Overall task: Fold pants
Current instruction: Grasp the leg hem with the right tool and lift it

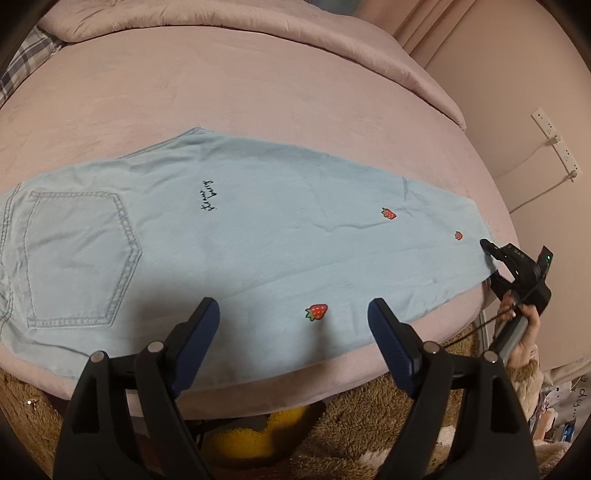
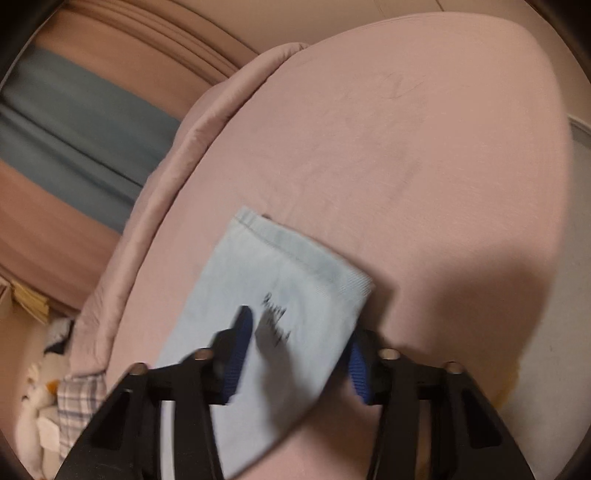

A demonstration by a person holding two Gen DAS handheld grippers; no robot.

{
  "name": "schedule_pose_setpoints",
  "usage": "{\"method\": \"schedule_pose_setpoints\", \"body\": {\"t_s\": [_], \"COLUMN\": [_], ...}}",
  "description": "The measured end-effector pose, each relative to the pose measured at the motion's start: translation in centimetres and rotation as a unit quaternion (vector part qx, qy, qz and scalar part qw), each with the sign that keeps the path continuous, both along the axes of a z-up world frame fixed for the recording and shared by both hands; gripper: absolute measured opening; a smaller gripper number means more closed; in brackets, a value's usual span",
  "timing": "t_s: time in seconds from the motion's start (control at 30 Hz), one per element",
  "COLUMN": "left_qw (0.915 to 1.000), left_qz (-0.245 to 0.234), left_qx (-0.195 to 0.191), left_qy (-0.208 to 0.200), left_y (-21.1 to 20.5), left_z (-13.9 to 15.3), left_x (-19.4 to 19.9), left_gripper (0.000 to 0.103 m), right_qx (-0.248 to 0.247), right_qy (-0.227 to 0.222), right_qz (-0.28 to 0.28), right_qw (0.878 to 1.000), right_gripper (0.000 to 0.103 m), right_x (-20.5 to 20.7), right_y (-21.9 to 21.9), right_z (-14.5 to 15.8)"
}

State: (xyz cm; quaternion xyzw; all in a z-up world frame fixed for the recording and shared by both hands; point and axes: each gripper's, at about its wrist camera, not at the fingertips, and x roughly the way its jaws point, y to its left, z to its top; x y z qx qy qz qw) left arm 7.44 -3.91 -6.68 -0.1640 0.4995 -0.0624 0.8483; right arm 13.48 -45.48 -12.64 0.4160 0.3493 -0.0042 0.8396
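Note:
Light blue pants (image 1: 236,236) with strawberry patches lie flat on the pink bed (image 1: 221,92), folded lengthwise, back pocket at left and hem at right. My left gripper (image 1: 293,314) is open, hovering above the pants' near edge by a strawberry. My right gripper (image 1: 493,262) sits at the hem end on the right, jaws straddling the hem edge. In the blurred right wrist view the pants (image 2: 280,295) pass between the spread fingers of the right gripper (image 2: 299,354), one finger (image 2: 240,339) above the cloth, the other partly under it.
A pink folded duvet (image 1: 221,22) lies along the bed's far side. A plaid cloth (image 1: 22,62) is at the far left. A brown fluffy rug (image 1: 369,424) and a yellow object (image 1: 251,439) lie below the bed edge. A wall power strip (image 1: 554,144) is at right.

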Motion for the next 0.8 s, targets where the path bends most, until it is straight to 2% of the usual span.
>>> {"method": "schedule_pose_setpoints", "body": {"t_s": [0.1, 0.2, 0.4, 0.5, 0.63, 0.73, 0.8], "left_qw": [1.0000, 0.9999, 0.9994, 0.9990, 0.9981, 0.9974, 0.9968], "left_qz": [0.005, 0.012, 0.034, 0.044, 0.059, 0.069, 0.077], "left_qx": [-0.003, -0.001, -0.006, -0.005, -0.001, -0.002, -0.002], "left_qy": [0.003, 0.000, -0.006, -0.010, -0.016, -0.019, -0.020], "left_y": [0.4, 1.1, 2.4, 3.0, 3.9, 4.7, 5.3], "left_z": [-0.1, 0.0, 0.3, 0.4, 0.7, 0.8, 0.9], "left_x": [-0.3, -0.7, -1.1, -1.4, -2.1, -2.6, -3.0], "left_gripper": [0.083, 0.083, 0.083, 0.083, 0.084, 0.085, 0.085], "right_qx": [0.020, -0.006, -0.072, -0.119, -0.165, -0.174, -0.172], "right_qy": [-0.002, -0.008, -0.110, -0.164, -0.200, -0.200, -0.185], "right_qz": [0.001, 0.000, 0.056, 0.114, 0.199, 0.264, 0.322], "right_qw": [1.000, 1.000, 0.990, 0.973, 0.945, 0.927, 0.912], "right_gripper": [0.010, 0.008, 0.008, 0.008, 0.008, 0.008, 0.008], "right_x": [0.8, -0.3, -2.0, -3.3, -4.6, -5.3, -5.6], "right_y": [0.3, 1.1, 5.6, 10.1, 16.7, 21.5, 25.4], "right_z": [-0.1, 1.5, 9.7, 14.4, 17.5, 17.5, 16.3]}}
